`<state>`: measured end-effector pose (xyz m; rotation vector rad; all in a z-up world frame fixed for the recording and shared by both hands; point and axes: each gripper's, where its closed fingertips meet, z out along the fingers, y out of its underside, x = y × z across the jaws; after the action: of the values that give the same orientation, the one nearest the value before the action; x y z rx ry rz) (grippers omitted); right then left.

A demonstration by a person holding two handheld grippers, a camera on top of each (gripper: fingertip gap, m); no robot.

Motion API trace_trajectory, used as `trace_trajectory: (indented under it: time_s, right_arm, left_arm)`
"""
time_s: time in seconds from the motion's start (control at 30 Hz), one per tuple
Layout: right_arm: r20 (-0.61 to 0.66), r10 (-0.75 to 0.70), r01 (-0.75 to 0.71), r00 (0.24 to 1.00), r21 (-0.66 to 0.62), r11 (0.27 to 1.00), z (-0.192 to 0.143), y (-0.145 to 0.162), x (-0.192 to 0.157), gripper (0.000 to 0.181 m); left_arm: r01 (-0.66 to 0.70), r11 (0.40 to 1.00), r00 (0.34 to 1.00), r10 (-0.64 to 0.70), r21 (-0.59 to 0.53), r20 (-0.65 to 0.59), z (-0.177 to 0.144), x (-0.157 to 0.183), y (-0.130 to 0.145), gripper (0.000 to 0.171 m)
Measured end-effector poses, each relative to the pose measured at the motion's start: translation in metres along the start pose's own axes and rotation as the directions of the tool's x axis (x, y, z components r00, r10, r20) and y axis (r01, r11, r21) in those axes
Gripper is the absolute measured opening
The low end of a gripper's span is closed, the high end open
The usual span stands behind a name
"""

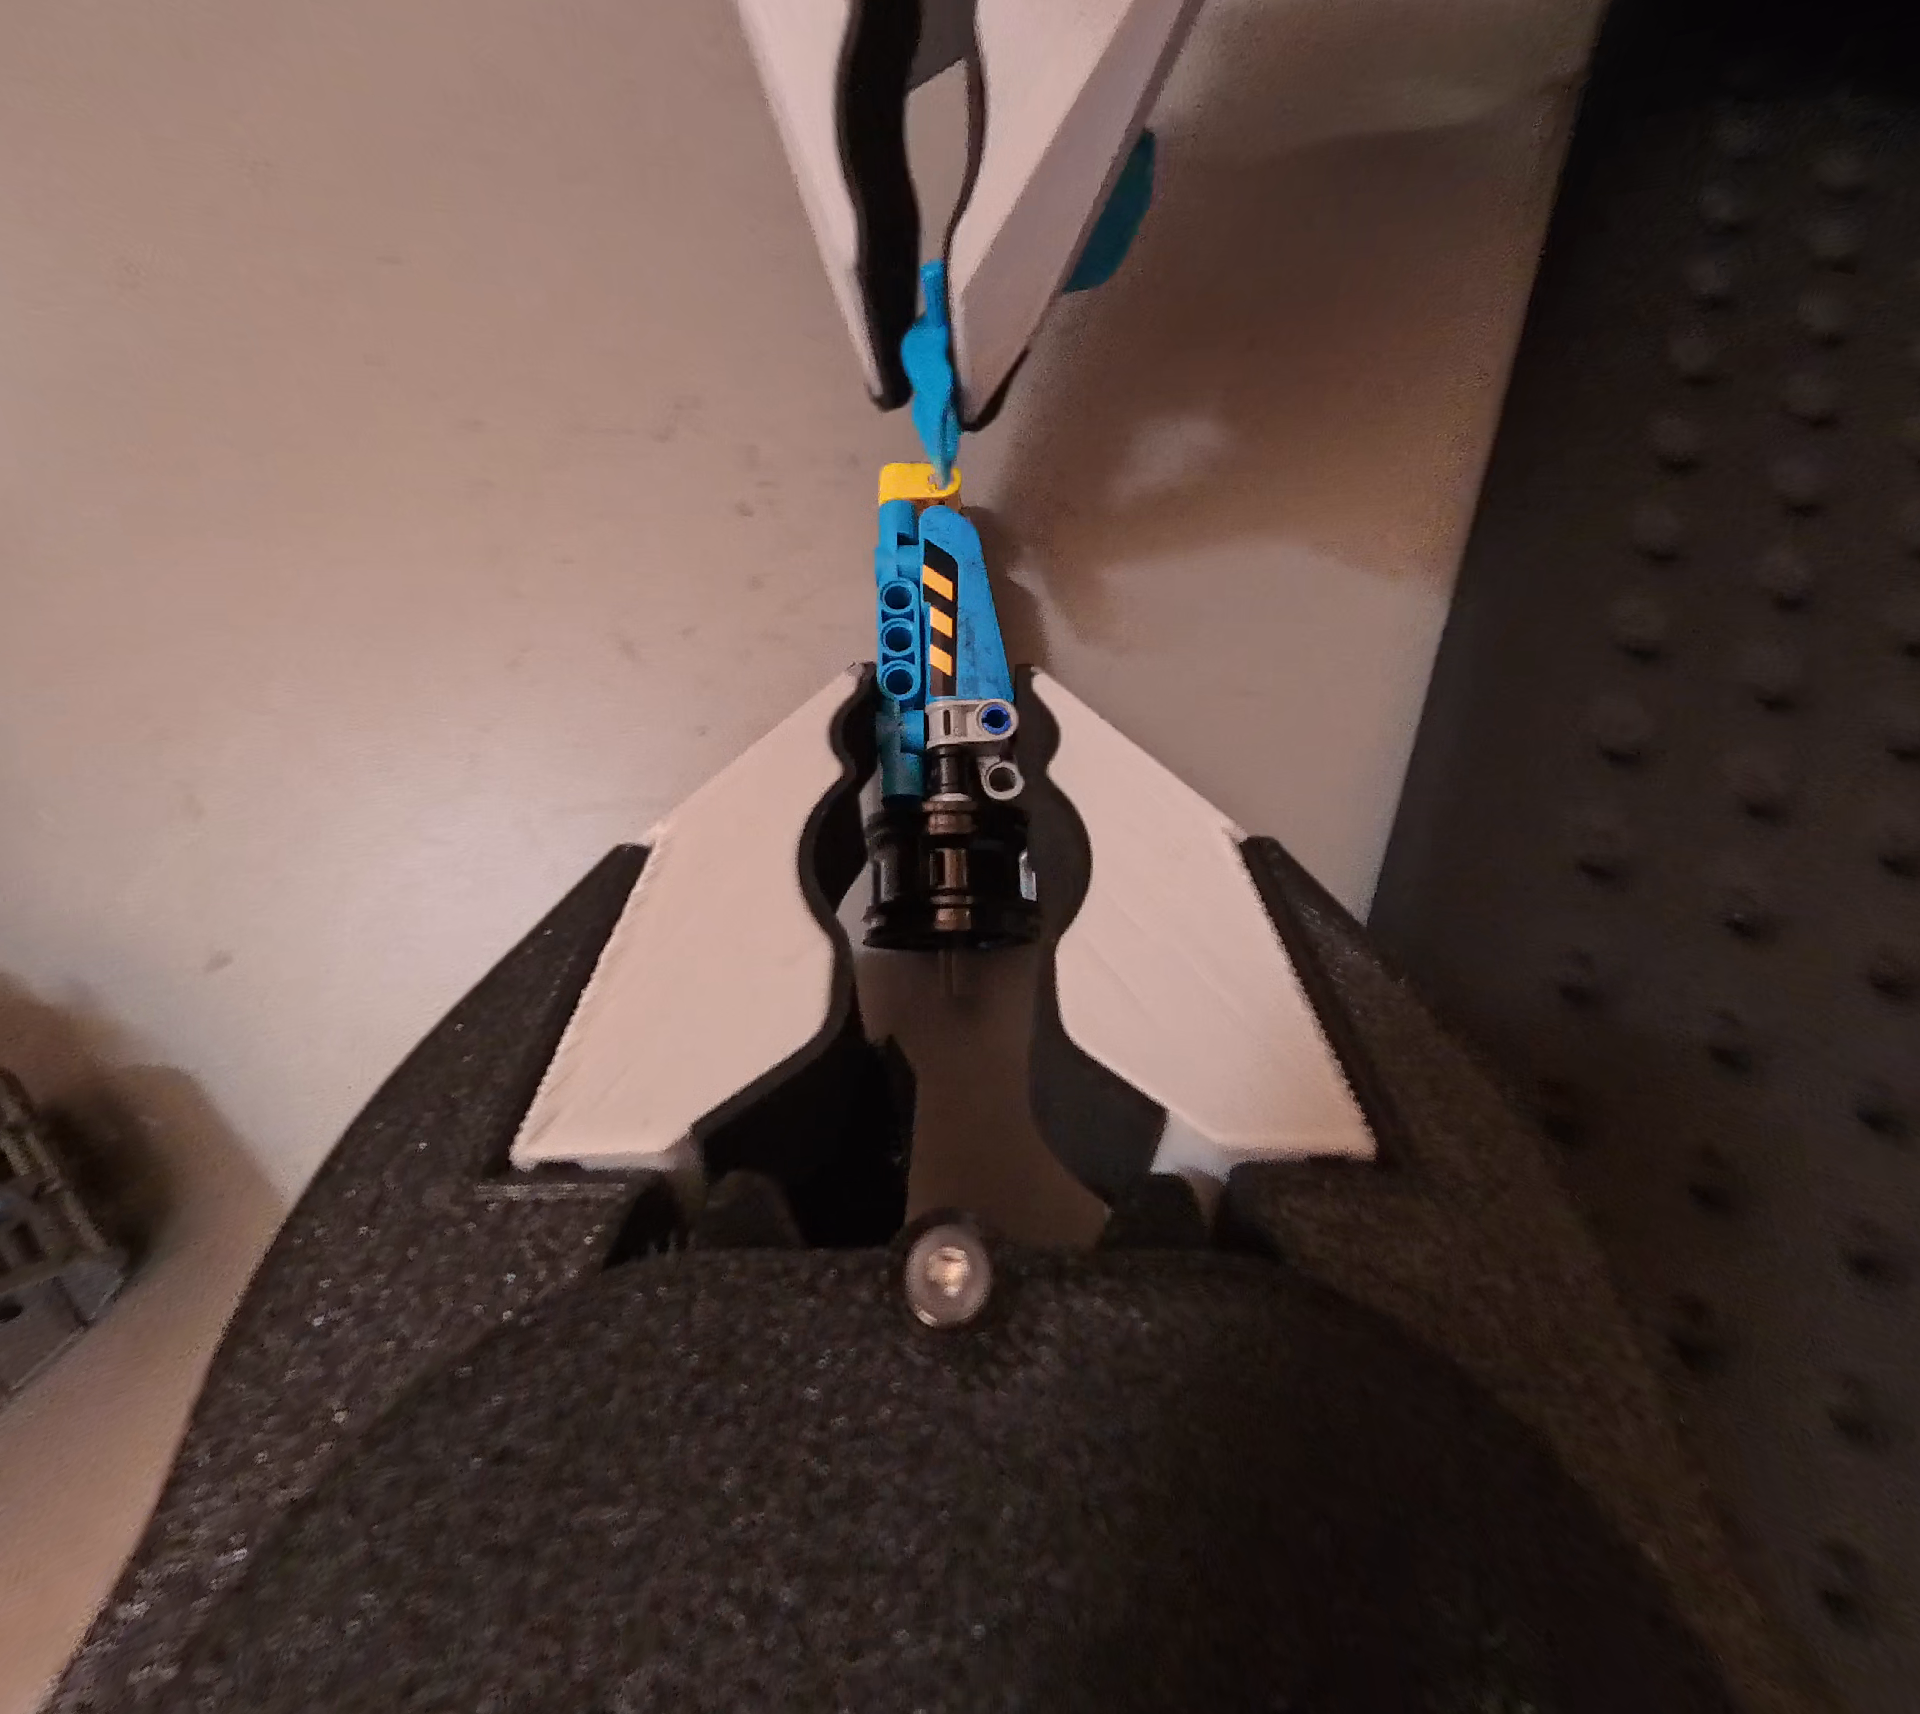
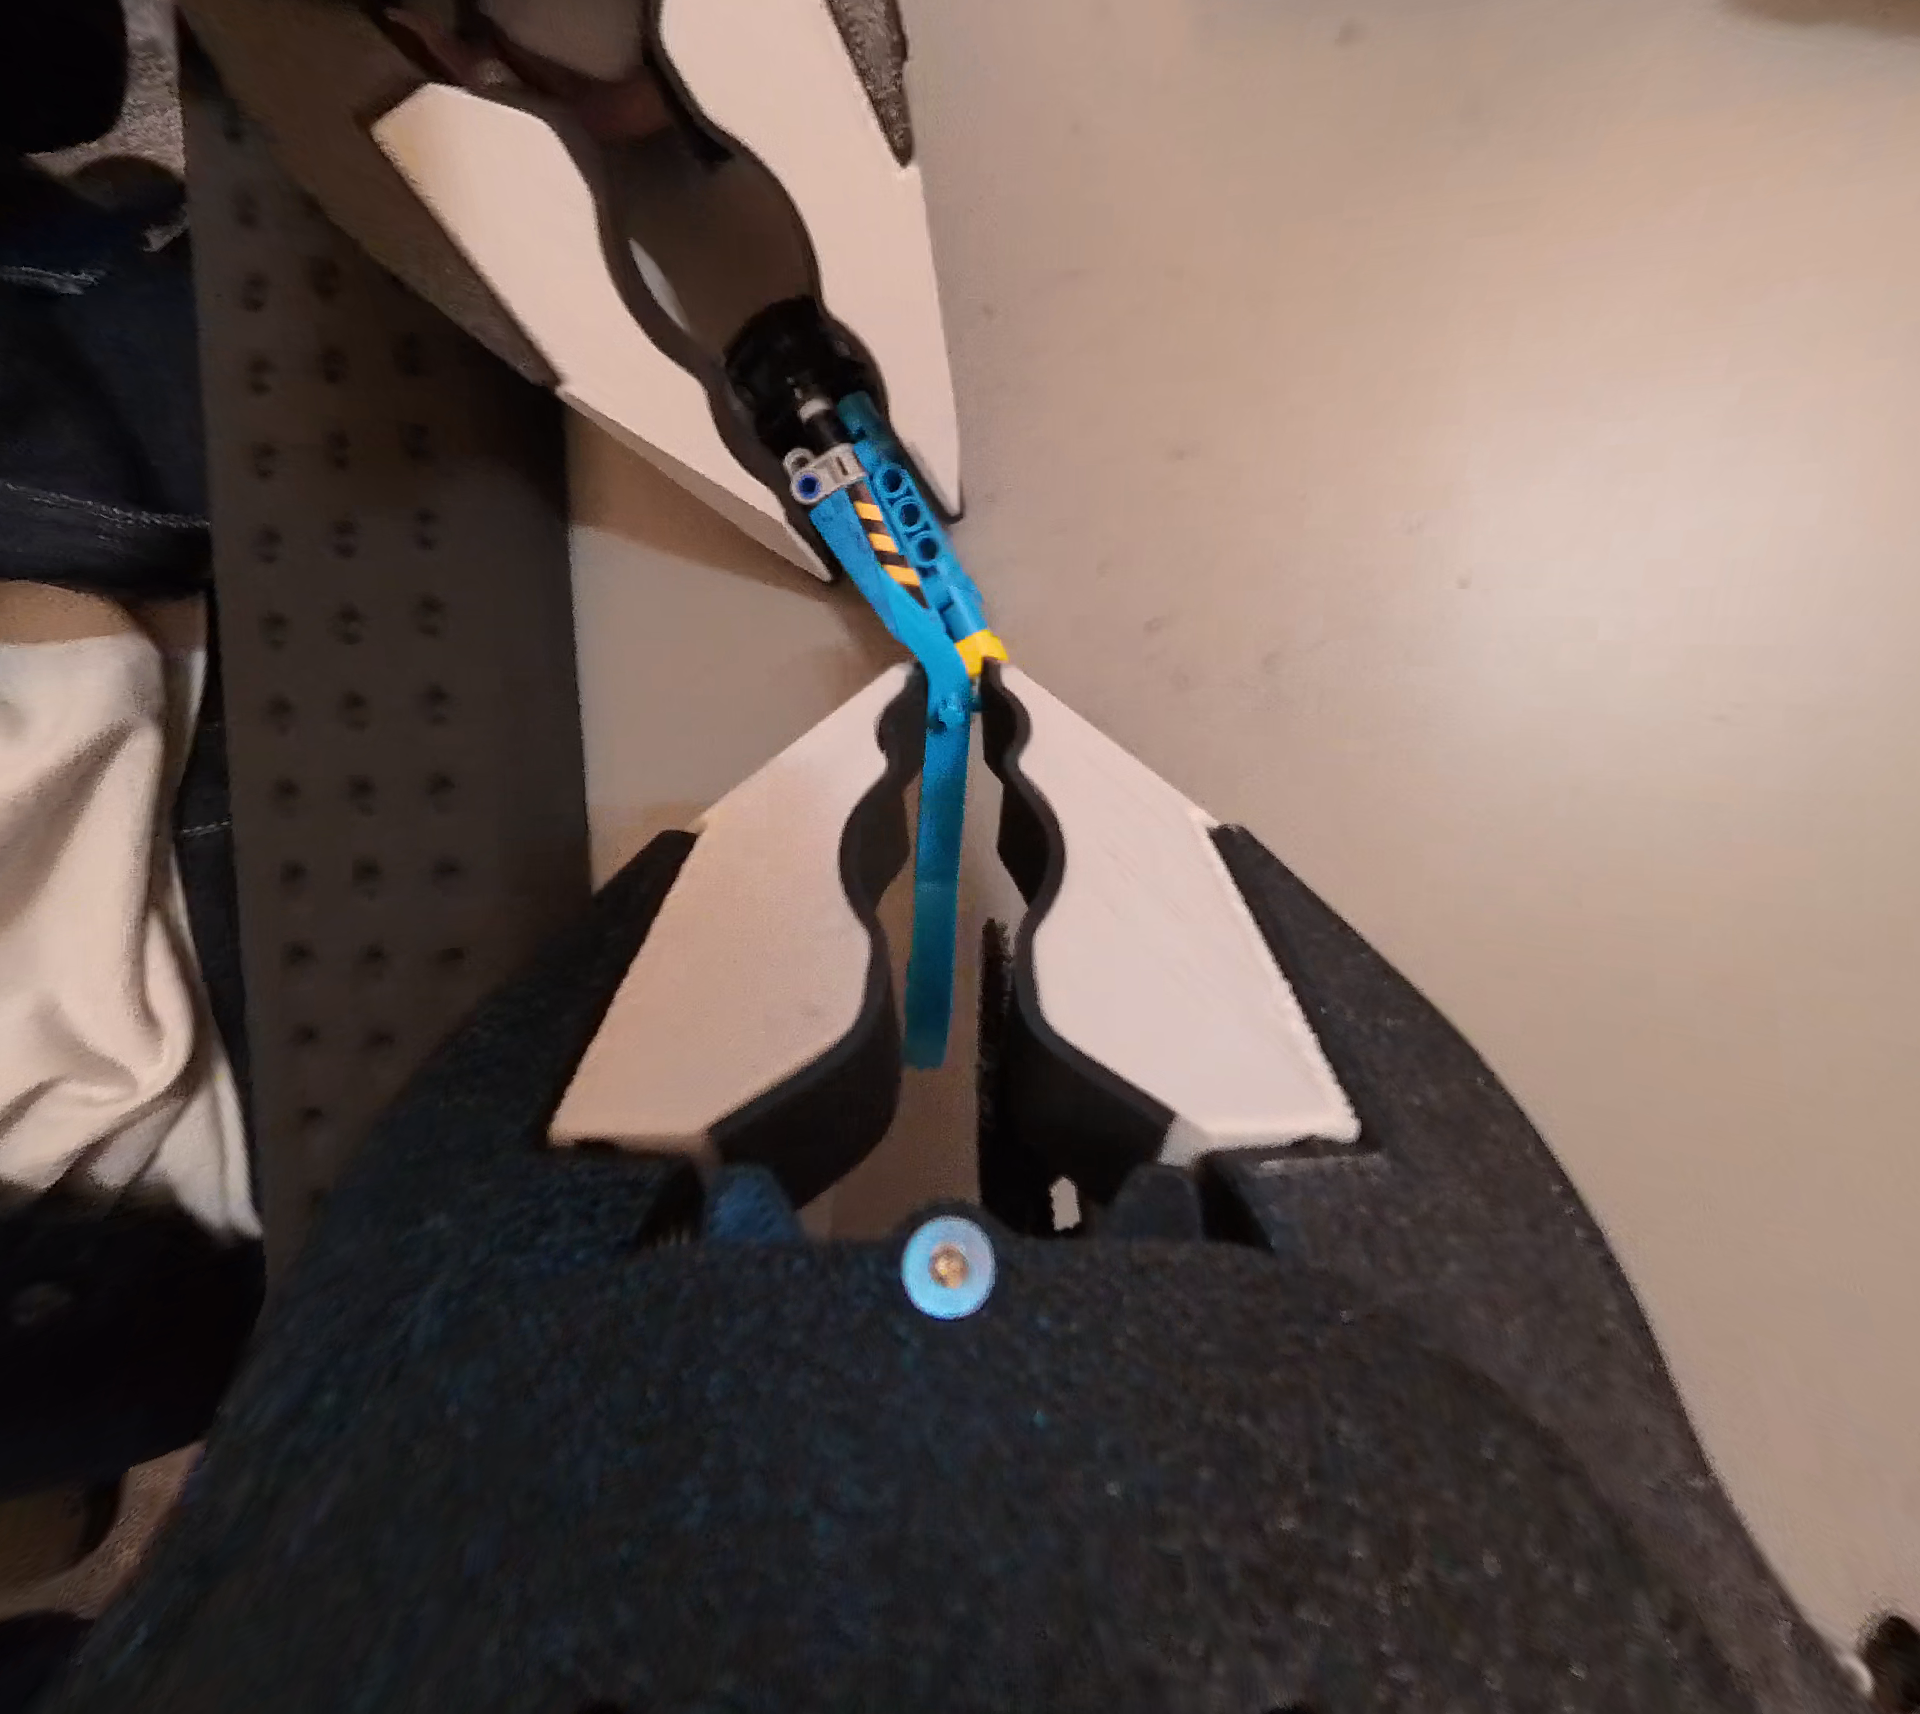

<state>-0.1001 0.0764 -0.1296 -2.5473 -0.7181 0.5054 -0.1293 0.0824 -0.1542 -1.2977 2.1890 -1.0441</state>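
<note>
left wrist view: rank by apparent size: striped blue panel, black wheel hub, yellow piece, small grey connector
1. black wheel hub, though nearest the camera
2. striped blue panel
3. yellow piece and small grey connector: look alike, not ranked

Glossy blue plastic brick assembly [image 1: 940,615], grainy matt black tool [image 1: 940,677] body, seemingly smooth matt tabletop [image 1: 416,417].

Grey ridged object [image 1: 47,1217] cut by left edge, blurred
</note>
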Motion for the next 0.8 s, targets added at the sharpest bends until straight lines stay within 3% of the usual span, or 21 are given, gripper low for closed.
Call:
trace_trajectory:
  time_s: [0.17, 0.5, 0.8]
  right_arm:
    - [0.076, 0.029, -0.028, 0.997, -0.015, 0.999, 0.004, 0.000, -0.002, 0.008]
    - [0.056, 0.027, -0.025, 0.998, -0.038, 0.999, 0.010, 0.006, -0.005, 0.009]
    - [0.077, 0.013, -0.016, 0.997, 0.034, 0.999, 0.005, -0.003, -0.005, 0.008]
  left_arm:
    - [0.013, 1.000, 1.000, -0.013, 0.000, -0.017, 0.000, 0.001, 0.000, 0.024]
    - [0.008, 1.000, 1.000, -0.008, -0.002, -0.007, 0.000, 0.000, 0.000, 0.024]
    - [0.014, 1.000, 1.000, -0.014, -0.001, -0.004, 0.001, -0.001, 0.000, 0.025]
